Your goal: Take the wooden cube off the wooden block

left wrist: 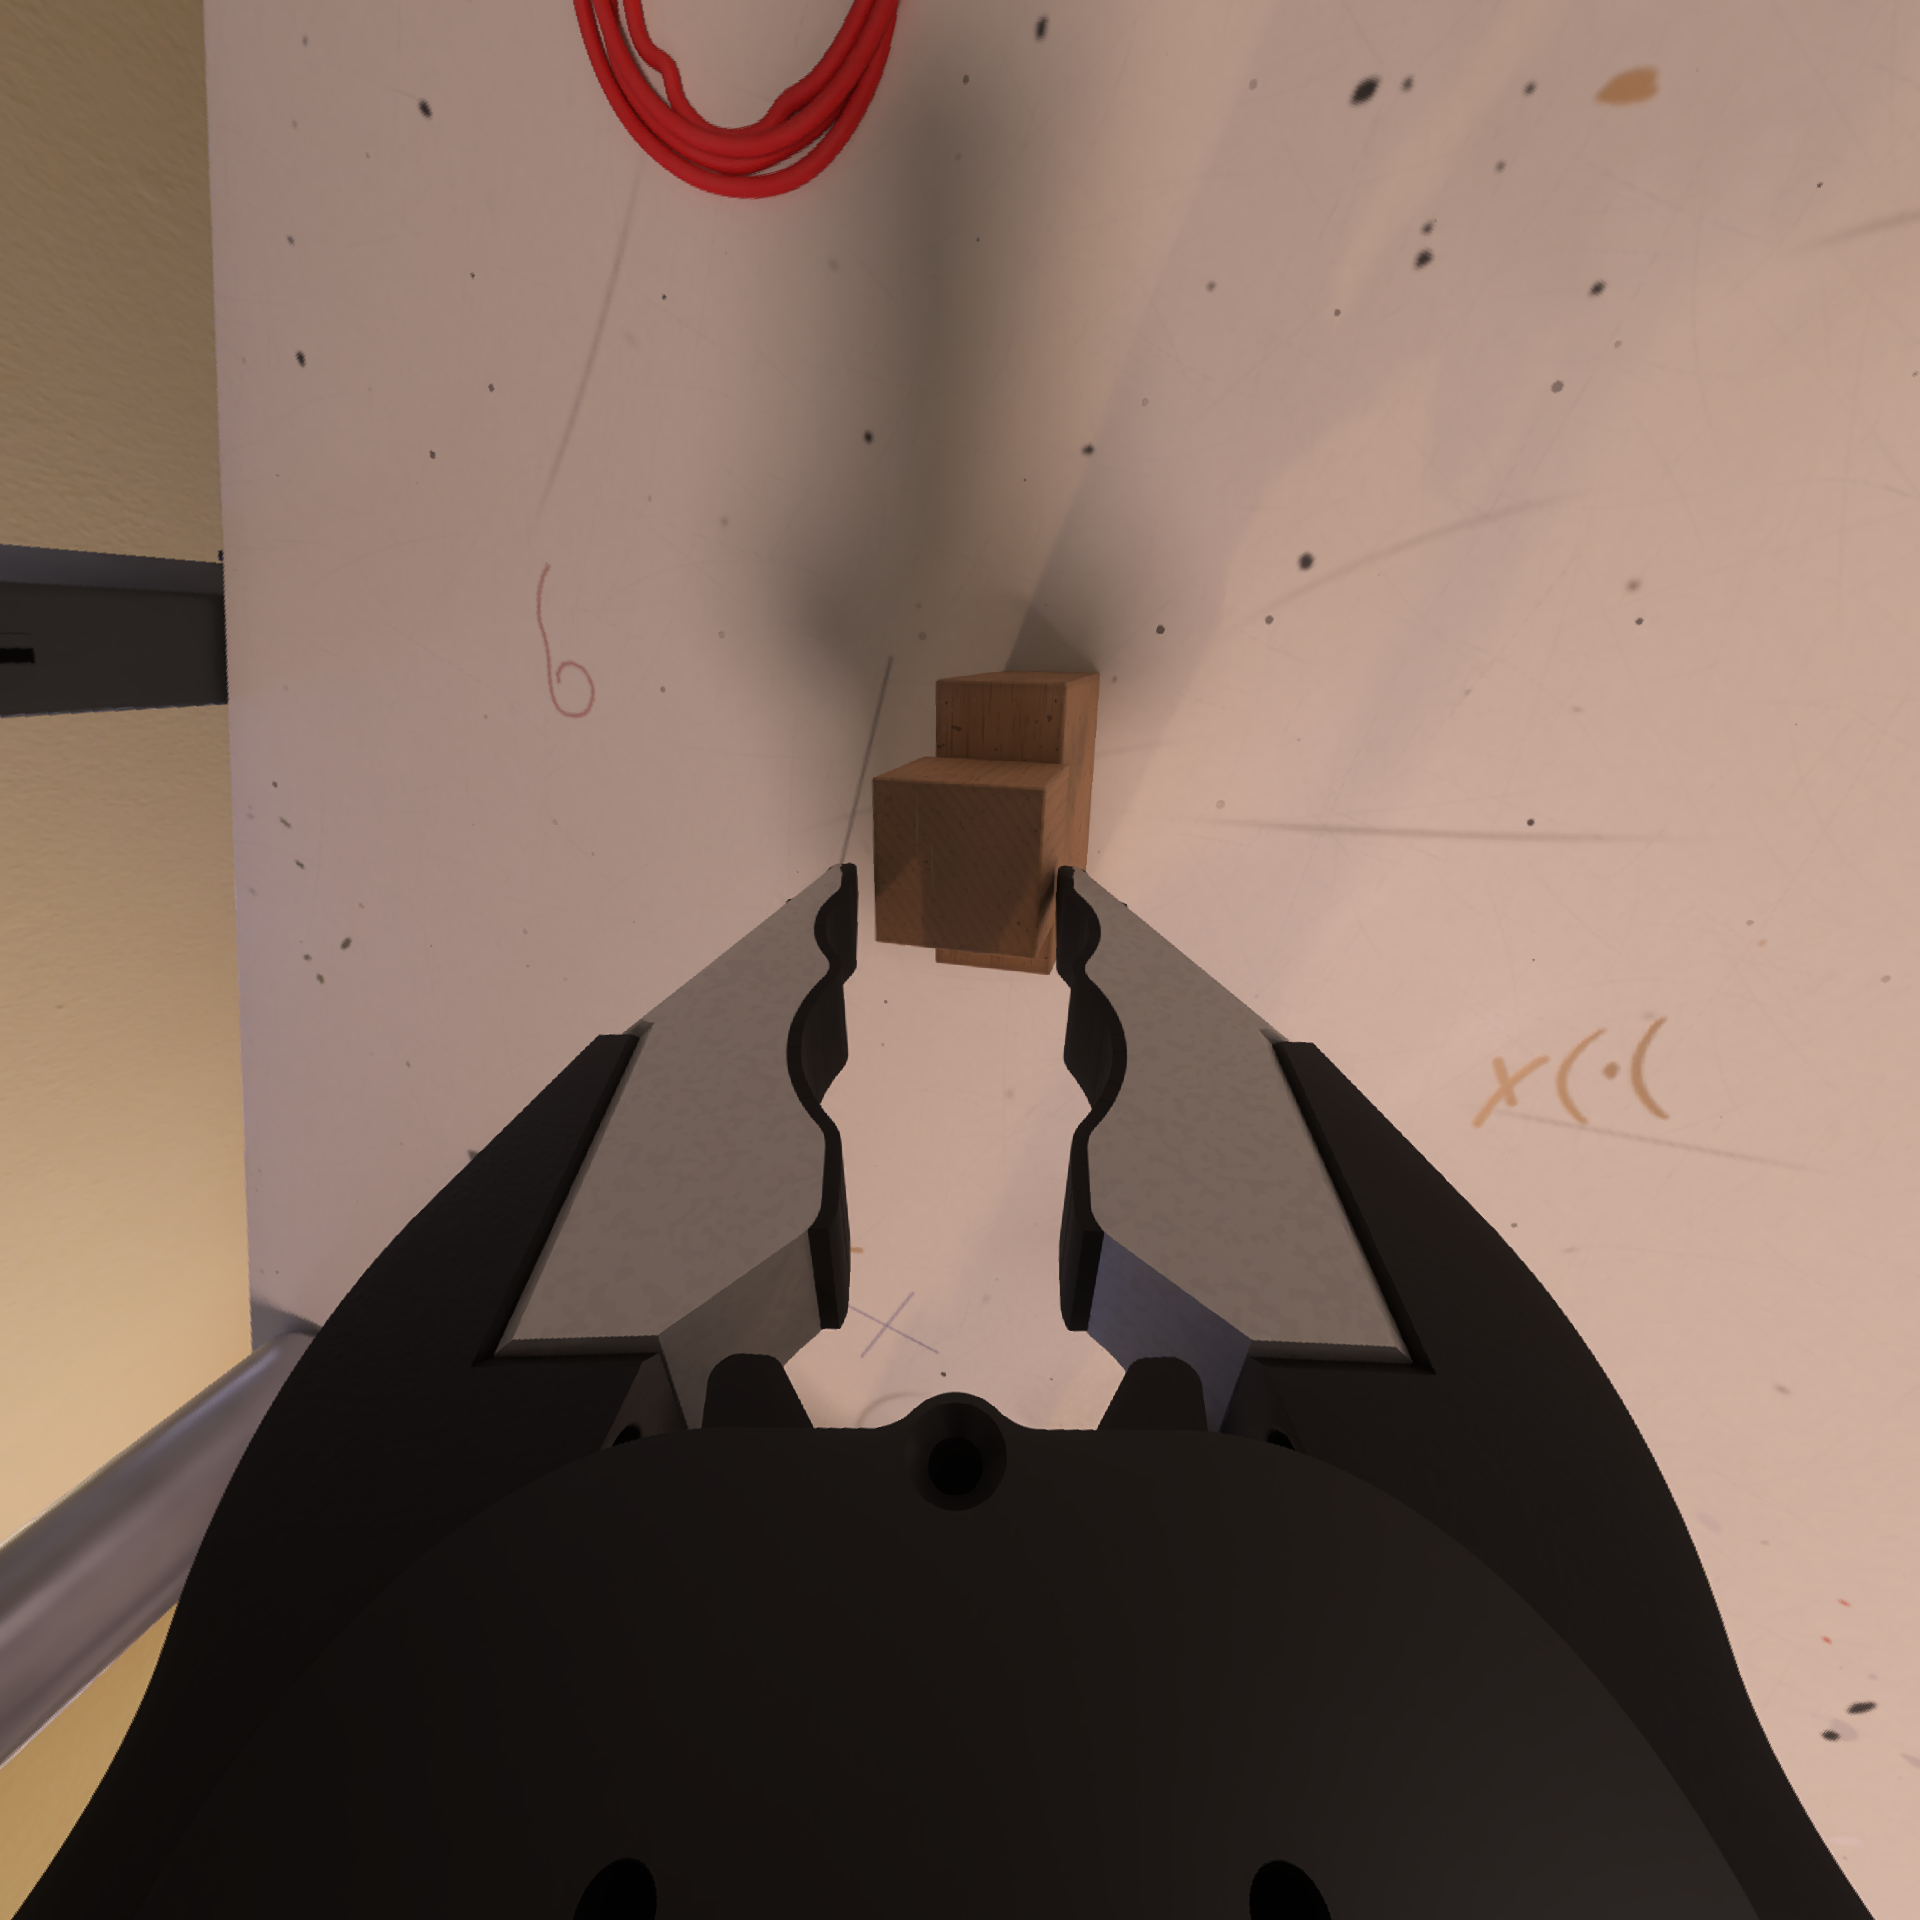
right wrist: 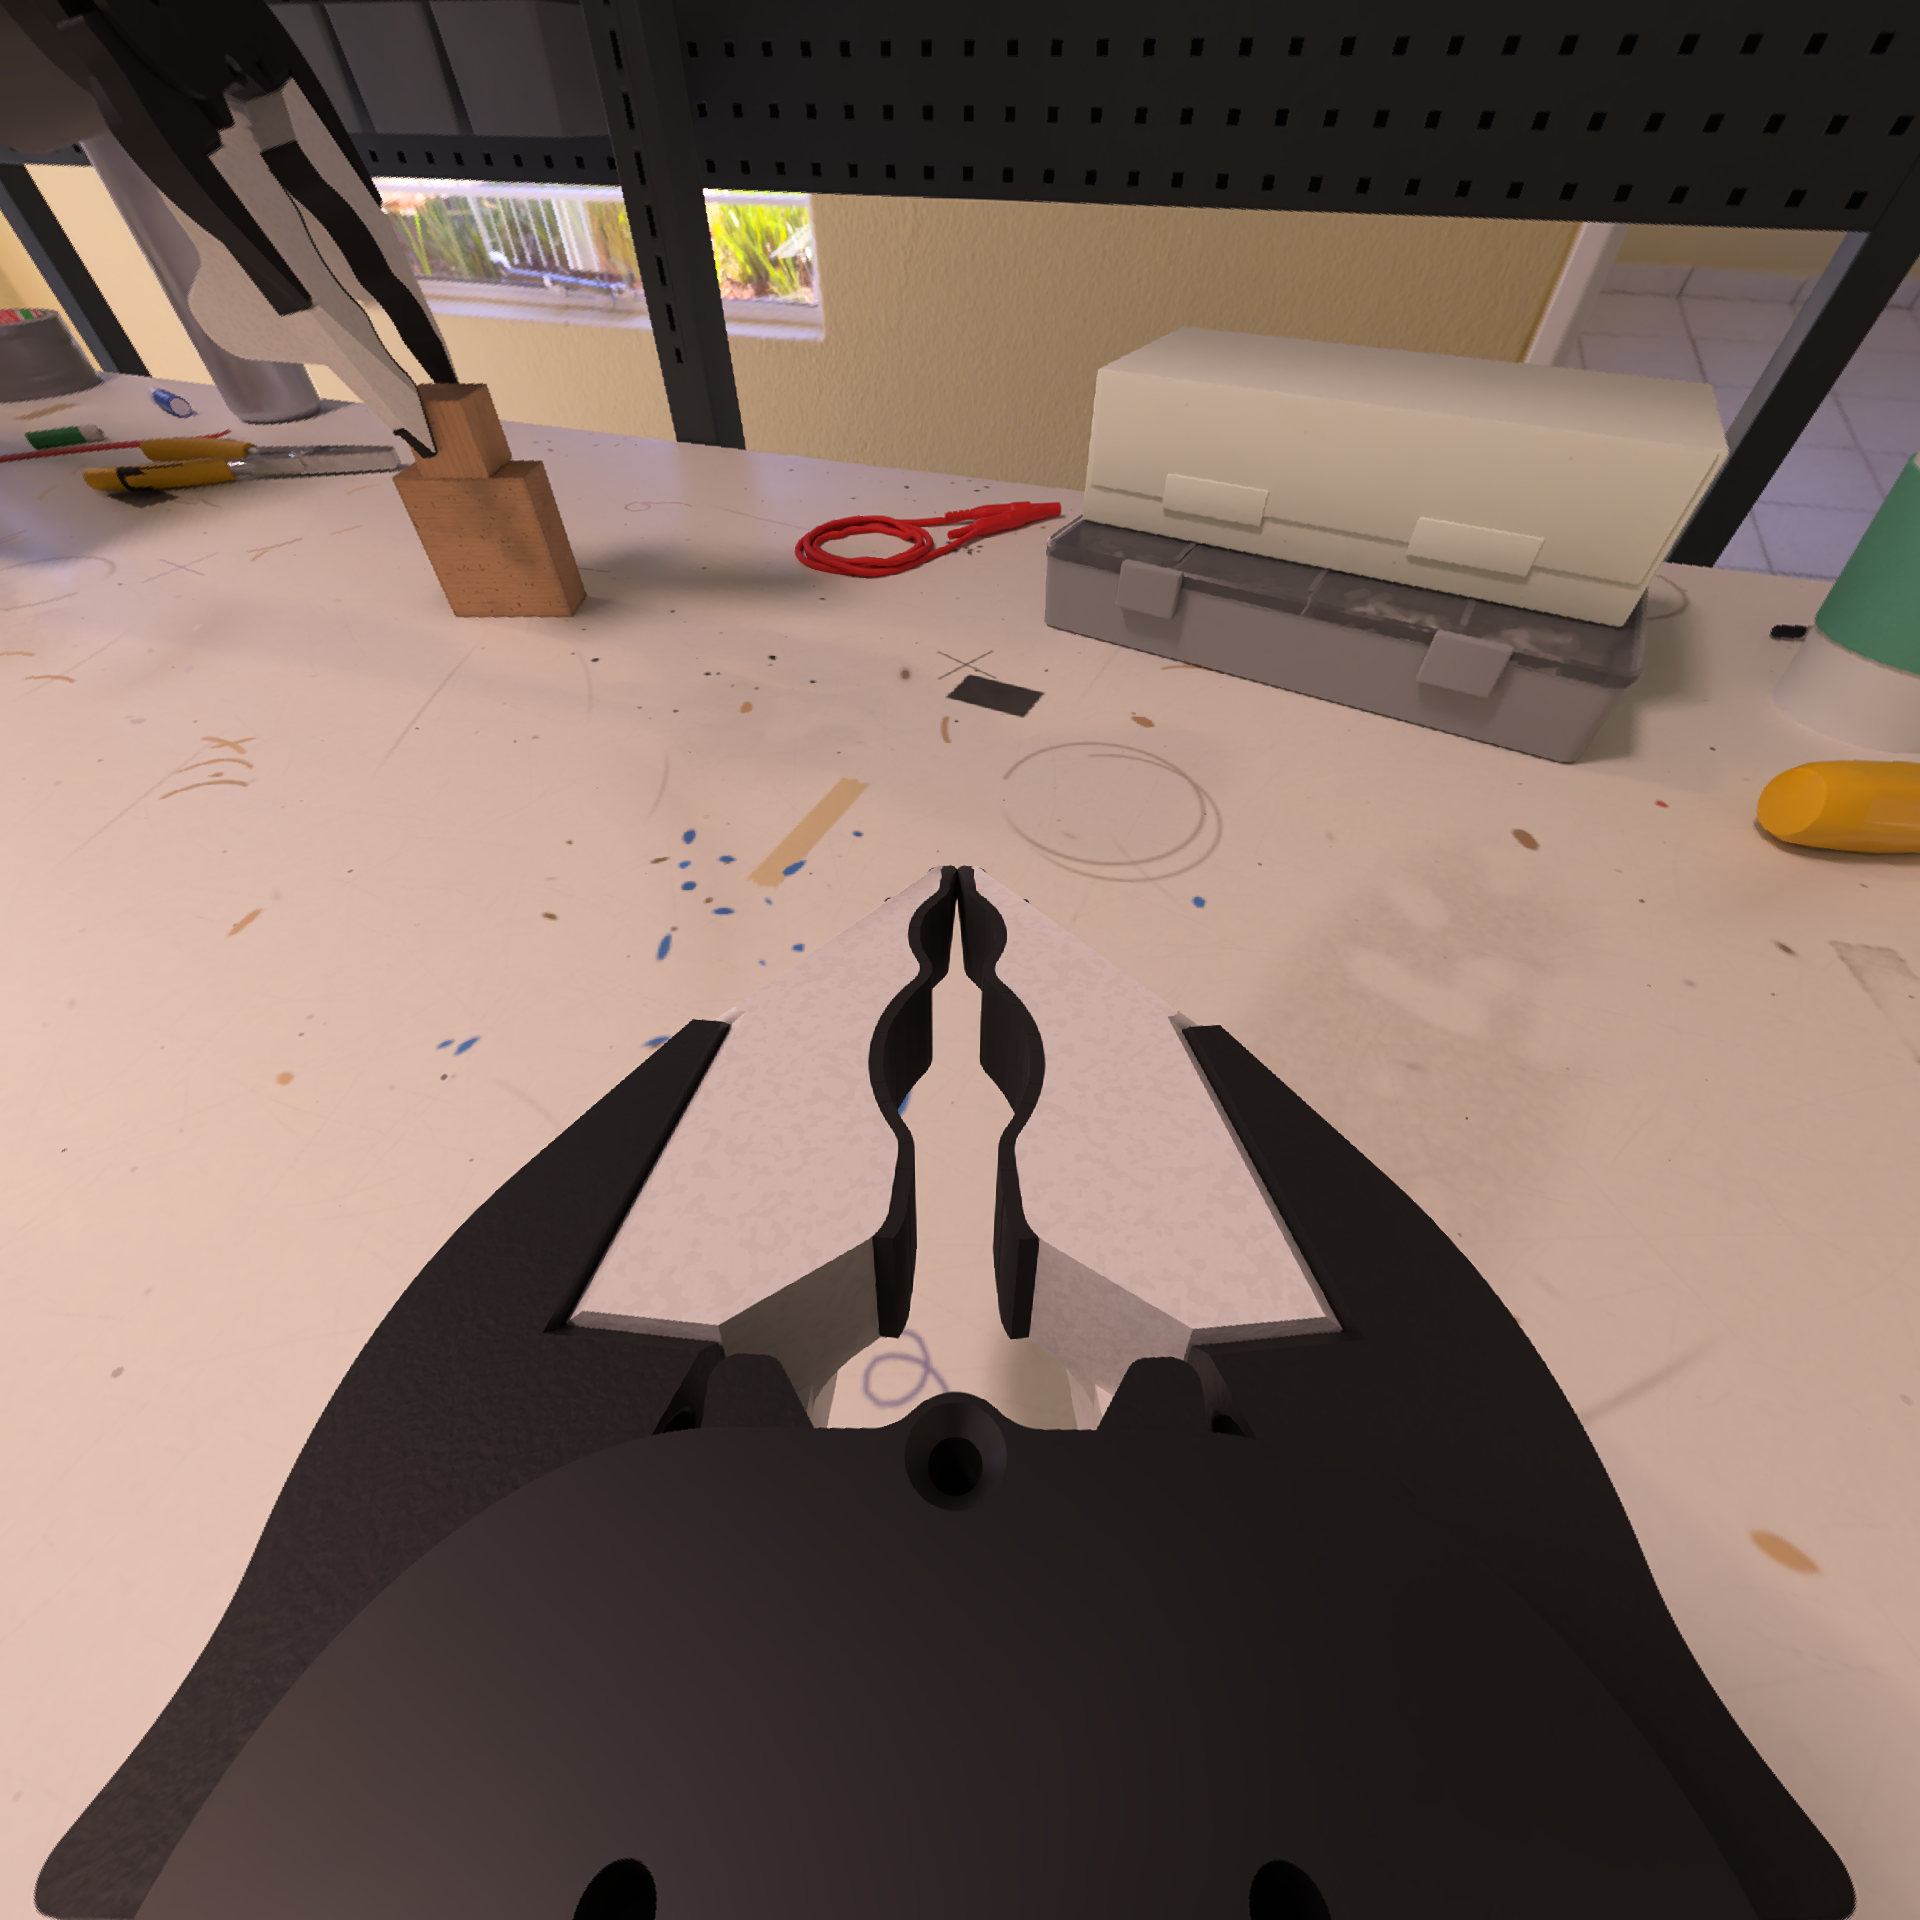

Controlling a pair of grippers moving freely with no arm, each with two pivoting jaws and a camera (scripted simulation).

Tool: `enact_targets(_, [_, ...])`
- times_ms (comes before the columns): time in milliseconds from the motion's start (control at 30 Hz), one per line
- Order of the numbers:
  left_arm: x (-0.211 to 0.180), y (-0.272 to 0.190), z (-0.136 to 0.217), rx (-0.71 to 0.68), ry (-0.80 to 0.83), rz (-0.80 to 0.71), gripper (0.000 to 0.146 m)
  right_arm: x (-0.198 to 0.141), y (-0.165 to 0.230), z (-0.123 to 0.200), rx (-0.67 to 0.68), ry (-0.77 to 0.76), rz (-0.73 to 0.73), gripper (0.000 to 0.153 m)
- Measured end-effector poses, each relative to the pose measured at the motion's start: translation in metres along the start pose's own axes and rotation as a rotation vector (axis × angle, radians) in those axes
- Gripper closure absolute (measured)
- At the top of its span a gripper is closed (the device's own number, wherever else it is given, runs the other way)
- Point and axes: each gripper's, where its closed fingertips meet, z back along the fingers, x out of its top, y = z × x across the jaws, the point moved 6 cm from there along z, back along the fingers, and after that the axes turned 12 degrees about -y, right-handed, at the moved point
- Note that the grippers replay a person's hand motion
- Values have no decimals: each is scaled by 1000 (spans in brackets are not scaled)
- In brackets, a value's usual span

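Note:
A small wooden cube (left wrist: 961, 847) sits on top of a taller wooden block (left wrist: 1003, 717), which stands on the white worktable. My left gripper (left wrist: 956, 883) looks down on them, open, with its fingertips level with the cube's two sides; I cannot tell if they touch it. The right wrist view shows the cube (right wrist: 468, 426) on the block (right wrist: 494, 540) at the far left, with the left gripper (right wrist: 426, 416) coming down on it from above. My right gripper (right wrist: 954, 875) is shut and empty, low over the middle of the table.
A red coiled cable (right wrist: 883, 540) lies right of the block. A cream box on a grey case (right wrist: 1392, 468) stands at the back right. A yellow object (right wrist: 1839, 821) lies at the right edge. Yellow-handled pliers (right wrist: 208, 462) lie behind the block. The table's edge (left wrist: 223, 831) runs close on the left.

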Motion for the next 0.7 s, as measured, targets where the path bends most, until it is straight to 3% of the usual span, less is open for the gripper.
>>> enact_targets(367, [2, -3, 7, 0, -9, -20, 111, -1, 1, 0, 7, 4, 11, 153])
enact_targets(700, [25, -17, 77, 30, -69, -127, 111, -1, 3, 0, 11, 5, 23, 153])
